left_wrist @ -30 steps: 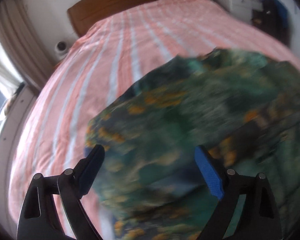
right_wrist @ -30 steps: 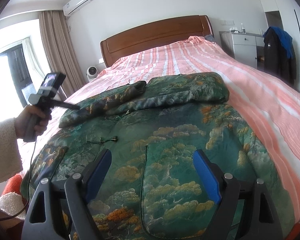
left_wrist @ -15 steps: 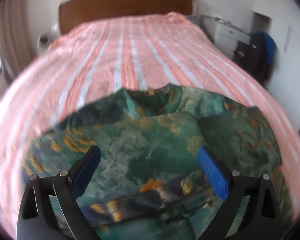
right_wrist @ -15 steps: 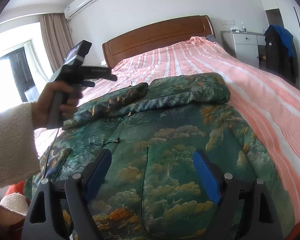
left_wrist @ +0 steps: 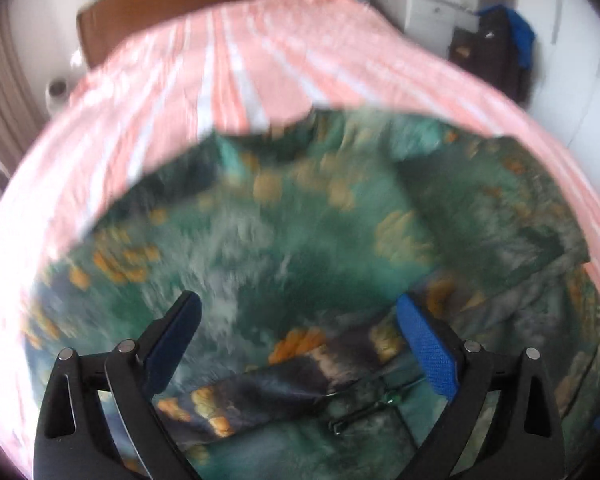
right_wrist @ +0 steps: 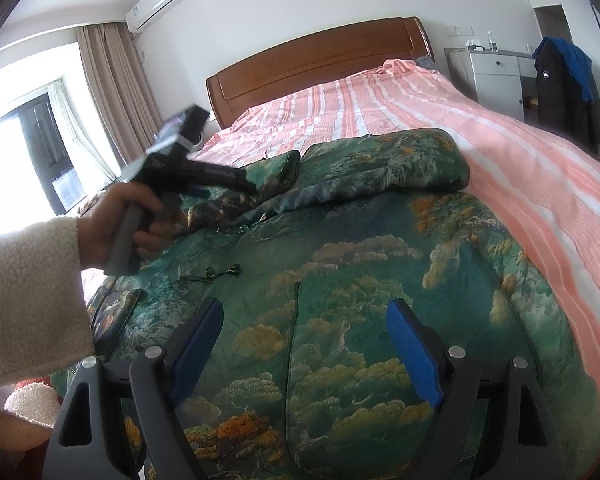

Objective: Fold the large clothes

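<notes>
A large green garment (right_wrist: pixel 360 280) with a gold and orange landscape print lies spread on the bed; its top part is folded over toward the headboard (right_wrist: pixel 372 164). It fills the blurred left wrist view (left_wrist: pixel 300 240), with a dark sleeve (left_wrist: pixel 268 384) lying across. My left gripper (left_wrist: pixel 296 340) is open and empty, hovering above the folded upper part; the right wrist view shows it (right_wrist: pixel 220 178) held in a hand over the sleeve. My right gripper (right_wrist: pixel 304 344) is open and empty above the garment's lower half.
The bed has a pink and white striped cover (right_wrist: pixel 500 152) and a wooden headboard (right_wrist: pixel 320 60). A white cabinet (right_wrist: pixel 496 76) and a dark jacket (right_wrist: pixel 564 88) stand at the right. Curtains (right_wrist: pixel 112 92) and a window are at the left.
The left gripper has swung from the bed's left side to over the folded upper part, moving right and down toward the sleeve. The right gripper has stayed still.
</notes>
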Tool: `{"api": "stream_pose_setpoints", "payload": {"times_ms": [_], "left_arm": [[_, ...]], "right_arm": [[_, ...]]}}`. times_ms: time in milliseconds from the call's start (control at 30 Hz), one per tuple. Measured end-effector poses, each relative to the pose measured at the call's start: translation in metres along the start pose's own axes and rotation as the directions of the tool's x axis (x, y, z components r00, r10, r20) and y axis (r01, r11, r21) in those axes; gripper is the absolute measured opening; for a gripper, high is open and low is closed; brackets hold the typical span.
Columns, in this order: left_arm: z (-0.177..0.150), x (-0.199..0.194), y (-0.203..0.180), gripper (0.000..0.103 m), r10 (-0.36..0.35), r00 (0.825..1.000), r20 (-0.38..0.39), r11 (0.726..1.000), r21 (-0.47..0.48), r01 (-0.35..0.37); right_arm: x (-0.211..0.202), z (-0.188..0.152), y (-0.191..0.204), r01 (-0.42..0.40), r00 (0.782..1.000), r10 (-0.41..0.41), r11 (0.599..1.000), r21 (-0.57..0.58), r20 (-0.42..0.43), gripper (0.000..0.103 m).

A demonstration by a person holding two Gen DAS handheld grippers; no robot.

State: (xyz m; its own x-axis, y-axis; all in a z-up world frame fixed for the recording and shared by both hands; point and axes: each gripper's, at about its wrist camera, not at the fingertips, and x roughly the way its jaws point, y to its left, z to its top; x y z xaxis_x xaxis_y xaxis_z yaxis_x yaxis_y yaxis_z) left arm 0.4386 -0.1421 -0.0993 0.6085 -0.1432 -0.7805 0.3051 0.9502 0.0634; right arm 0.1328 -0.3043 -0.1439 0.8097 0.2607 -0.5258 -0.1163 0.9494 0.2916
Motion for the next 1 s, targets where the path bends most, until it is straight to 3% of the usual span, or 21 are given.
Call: {"api": "stream_pose_setpoints", "payload": {"times_ms": [100,167,267,333,400,467,567,767,933,1000], "left_arm": [[0.015,-0.014,0.001,0.1,0.012,0.998,0.068,1.0,-0.023,-0.01],[0.024,-0.01,0.005,0.1,0.013,0.998,0.063,0.997,-0.075,-0.008],[0.028,0.013,0.01,0.1,0.02,1.0,0.011,0.988,-0.152,-0.018],[0.023,0.04,0.01,0.1,-0.006,0.997,-0.079,0.984,-0.177,-0.008],[0.012,0.067,0.001,0.101,-0.002,0.986,-0.165,0.991,-0.136,-0.02],[0.005,0.067,-0.004,0.103,0.027,0.993,-0.119,0.996,-0.082,-0.037],[0.006,0.062,0.003,0.103,0.006,0.993,-0.118,0.994,-0.105,-0.018],[-0.009,0.004,0.003,0.102,-0.017,1.0,0.011,0.998,-0.061,0.018],[-0.03,0.024,-0.006,0.103,0.026,0.997,-0.077,0.999,0.028,-0.024],[-0.032,0.028,-0.006,0.103,0.029,0.997,-0.067,0.999,0.026,-0.027]], "right_arm": [[0.001,0.0,0.0,-0.002,1.0,0.002,1.0,0.0,0.001,0.083],[0.003,0.0,-0.001,-0.005,1.0,0.005,1.0,0.005,-0.005,0.083],[0.006,-0.002,-0.002,-0.007,1.0,0.007,1.0,0.006,-0.018,0.083],[0.007,-0.002,-0.002,-0.007,1.0,0.007,1.0,0.004,-0.023,0.083],[0.009,-0.003,-0.002,-0.01,0.999,0.01,1.0,0.003,-0.03,0.083],[0.011,-0.004,-0.002,-0.014,0.999,0.015,1.0,0.006,-0.043,0.083],[0.012,-0.004,-0.003,-0.018,0.998,0.018,1.0,0.009,-0.053,0.083],[0.011,-0.002,-0.005,-0.03,0.998,0.031,0.999,0.017,-0.046,0.083],[0.016,-0.003,-0.004,-0.037,0.998,0.039,0.999,0.021,-0.058,0.083],[0.018,-0.003,-0.002,-0.036,0.997,0.037,0.999,0.012,-0.061,0.083]]}}
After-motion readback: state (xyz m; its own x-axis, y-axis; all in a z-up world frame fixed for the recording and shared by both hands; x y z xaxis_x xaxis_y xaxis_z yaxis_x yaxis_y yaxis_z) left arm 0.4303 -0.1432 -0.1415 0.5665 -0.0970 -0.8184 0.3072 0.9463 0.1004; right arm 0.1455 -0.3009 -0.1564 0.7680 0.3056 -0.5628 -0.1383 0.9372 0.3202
